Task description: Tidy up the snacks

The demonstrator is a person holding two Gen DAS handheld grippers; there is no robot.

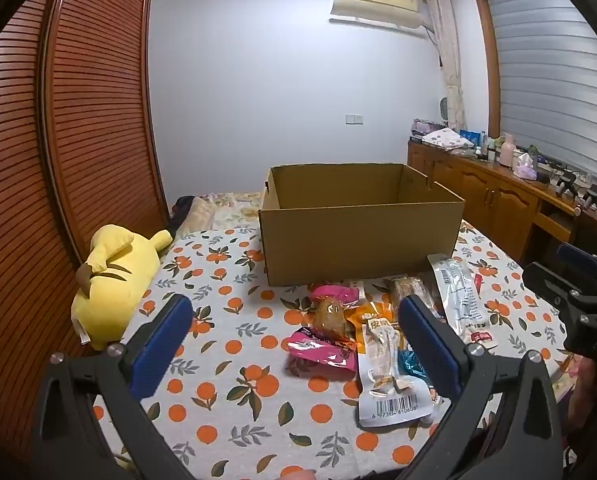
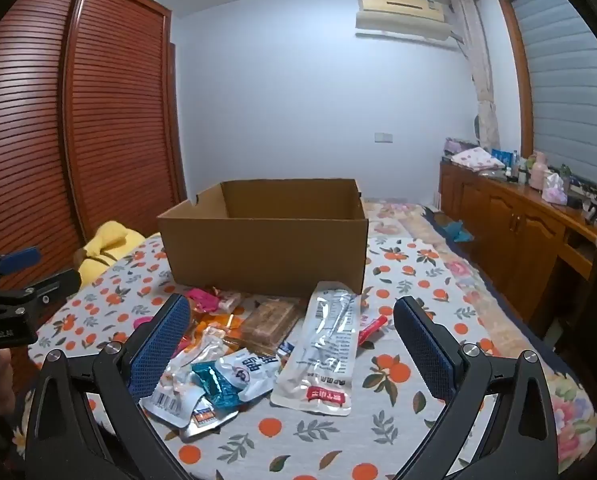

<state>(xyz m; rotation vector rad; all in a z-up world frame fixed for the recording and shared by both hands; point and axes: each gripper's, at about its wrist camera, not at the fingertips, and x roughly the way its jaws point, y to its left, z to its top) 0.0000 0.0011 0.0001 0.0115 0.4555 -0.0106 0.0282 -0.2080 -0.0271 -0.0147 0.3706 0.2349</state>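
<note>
Left to right we list: yellow plush toy (image 1: 110,280), stray; our left gripper (image 1: 294,344), spread and empty; cardboard box (image 1: 358,224), open-topped to receive snacks; snack packets (image 2: 258,344) heaped before it; our right gripper (image 2: 292,344), spread and empty above them.

Legible on the white snack pouch (image 1: 394,384) in the left wrist view: a barcode with digits starting 6 973, the rest blurred, and two large Chinese characters near its top, the first looking like 皮. On the long silver pouch (image 2: 326,352) in the right wrist view: a red label with white characters, upside down, not clearly legible. Small pale lettering on the black body of the left gripper (image 2: 2,334), too blurred to make out.
</note>
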